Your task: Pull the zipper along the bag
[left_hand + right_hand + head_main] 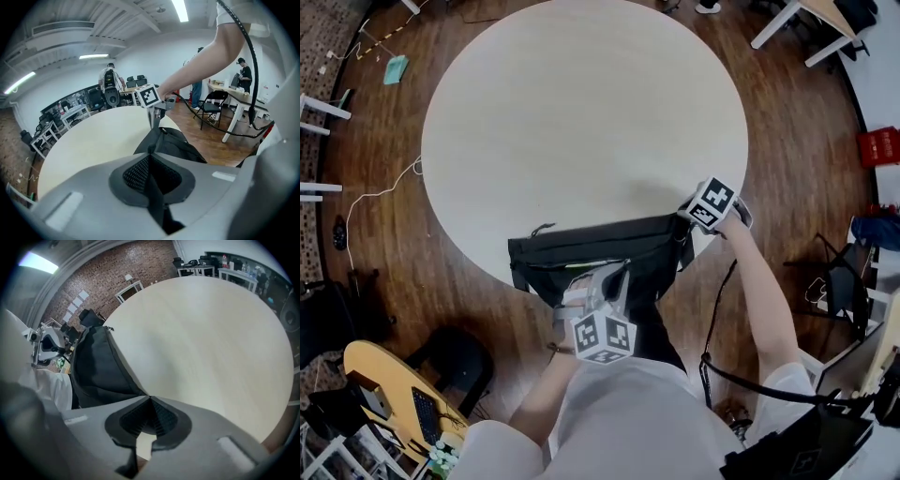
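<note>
Fingers (133, 176) of the left gripper (151, 159) are seen, in its view, clamped on a black strip (154, 197) of the bag (176, 143). In its own view, the right gripper (149, 399) is pinched shut on the bag's end. From the head view, the bag is seen laid at the bench (581, 112) edge nearest the person.

No text, brand, no. or sign is legible anywhere. The left marker cube (602, 339) behind the left gripper (149, 156) and the right marker cube (711, 202) behind the right gripper (149, 398) show only b/w square patterns, no letters or digits. White sheets (77, 301) on the brick wall (131, 263), far ahead-left of the right gripper's tips, are too small to read.
</note>
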A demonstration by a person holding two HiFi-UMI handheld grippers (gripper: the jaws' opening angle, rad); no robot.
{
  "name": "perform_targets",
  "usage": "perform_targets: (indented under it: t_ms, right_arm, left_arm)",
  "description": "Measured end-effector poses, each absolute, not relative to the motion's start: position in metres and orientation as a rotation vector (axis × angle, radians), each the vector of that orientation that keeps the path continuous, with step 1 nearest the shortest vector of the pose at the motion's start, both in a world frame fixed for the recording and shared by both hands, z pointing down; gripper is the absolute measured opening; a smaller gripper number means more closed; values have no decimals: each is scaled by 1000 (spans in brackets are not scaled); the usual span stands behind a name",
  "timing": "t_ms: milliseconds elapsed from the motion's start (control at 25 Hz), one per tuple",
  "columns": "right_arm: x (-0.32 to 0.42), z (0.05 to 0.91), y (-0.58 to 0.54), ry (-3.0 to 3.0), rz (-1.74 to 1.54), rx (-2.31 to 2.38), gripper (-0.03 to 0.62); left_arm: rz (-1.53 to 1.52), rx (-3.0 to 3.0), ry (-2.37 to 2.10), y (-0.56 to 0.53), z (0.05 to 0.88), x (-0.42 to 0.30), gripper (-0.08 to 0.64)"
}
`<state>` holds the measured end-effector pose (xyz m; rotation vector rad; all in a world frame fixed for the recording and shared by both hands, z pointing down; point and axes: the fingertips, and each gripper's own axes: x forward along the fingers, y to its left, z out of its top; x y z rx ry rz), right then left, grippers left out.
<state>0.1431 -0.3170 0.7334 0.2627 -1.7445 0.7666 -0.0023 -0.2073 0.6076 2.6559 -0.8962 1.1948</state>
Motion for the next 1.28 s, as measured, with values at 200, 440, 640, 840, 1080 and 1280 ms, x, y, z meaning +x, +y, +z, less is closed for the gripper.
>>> perform_targets:
  t_ms: [200,440,640,840,1080,1280]
  right_arm:
    - [149,733,-318,-1706,791,397,-8]
    - [154,732,-319,-1670,819,534,-8]
    - [158,732,-318,-1670,904,632,-8]
    - [158,733,-323,-1666,934,691,-8]
    - [154,735,-321,-1626,885,715,-8]
    - [155,734,-321,-1623,855,775,-8]
  left_arm:
    - [1200,2586,-958,-206,607,-47,21]
    - [1214,2479,-1100,-203,609,-120,22]
    - [1191,2379,-1202,-200,610,-175,23]
    - [1158,2283,-1284,-208,624,-223,23]
    - [1069,2197,-1332,-225,649,-268,25]
    - [924,2081,-1362,-250,692,-288,26]
